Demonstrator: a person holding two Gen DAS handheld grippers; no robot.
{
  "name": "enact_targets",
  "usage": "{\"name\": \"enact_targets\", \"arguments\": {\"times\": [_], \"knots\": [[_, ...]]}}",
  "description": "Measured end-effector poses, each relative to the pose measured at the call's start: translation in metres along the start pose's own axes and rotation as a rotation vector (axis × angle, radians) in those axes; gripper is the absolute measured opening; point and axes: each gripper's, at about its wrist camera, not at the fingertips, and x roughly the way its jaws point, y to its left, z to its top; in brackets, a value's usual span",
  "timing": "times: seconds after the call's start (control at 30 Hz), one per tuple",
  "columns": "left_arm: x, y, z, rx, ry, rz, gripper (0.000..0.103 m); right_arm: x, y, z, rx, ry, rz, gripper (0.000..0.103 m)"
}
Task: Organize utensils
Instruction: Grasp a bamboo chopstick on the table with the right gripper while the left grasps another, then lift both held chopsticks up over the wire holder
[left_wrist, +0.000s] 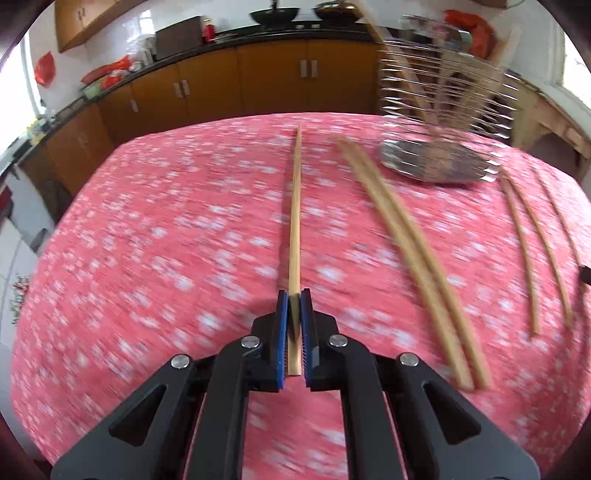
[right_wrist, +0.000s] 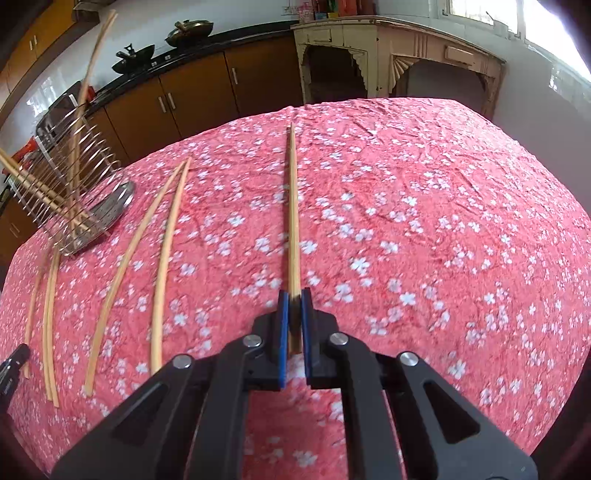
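Left gripper (left_wrist: 294, 295) clamped on one chopstick (left_wrist: 295, 206), right gripper (right_wrist: 294, 295) clamped on another (right_wrist: 293, 206), each stick running straight ahead along the fingers; holder (left_wrist: 443, 110) ahead-right of left, far left of right, nearer neither clearly.

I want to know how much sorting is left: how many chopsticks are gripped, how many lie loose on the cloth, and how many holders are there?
Gripped chopsticks: 2, one in the left gripper, one in the right gripper
Loose chopsticks: 4
Wire holder: 1
Total: 7, leaving out chopsticks inside the holder, which are too blurred to count.
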Motion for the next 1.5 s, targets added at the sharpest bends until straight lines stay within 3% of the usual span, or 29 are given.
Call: {"name": "enact_targets", "arguments": {"times": [0.23,0.6,0.7,0.8,1.1,1.33,1.43,1.5], "knots": [[0.012,0.036,0.012,0.015,0.009,-0.013,0.007,0.01,-0.021,0.013,0.047,-0.015,-0.045,0.008],[0.009,0.042,0.007,-0.018,-0.022,-0.059,0.01,0.008,-0.016,0.008,0.027,-0.052,-0.069,0.008],[0.012,0.044,0.009,-0.01,-0.021,-0.056,0.015,0.008,-0.016,0.008,0.028,-0.052,-0.068,0.008],[0.009,0.043,0.007,-0.01,-0.019,-0.042,0.03,0.007,-0.017,0.008,0.031,-0.052,-0.065,0.008],[0.008,0.043,0.004,-0.011,-0.017,-0.04,0.032,0.005,-0.018,0.005,0.033,-0.051,-0.064,0.008],[0.006,0.042,0.002,-0.015,-0.017,-0.04,0.03,0.005,-0.017,0.005,0.029,-0.051,-0.064,0.008],[0.003,0.042,0.001,-0.022,-0.019,-0.04,0.01,0.003,-0.019,0.003,0.028,-0.052,-0.057,0.008],[0.002,0.044,0.0,-0.029,-0.019,-0.053,0.007,0.001,-0.02,0.001,0.029,-0.049,-0.052,0.008]]}}
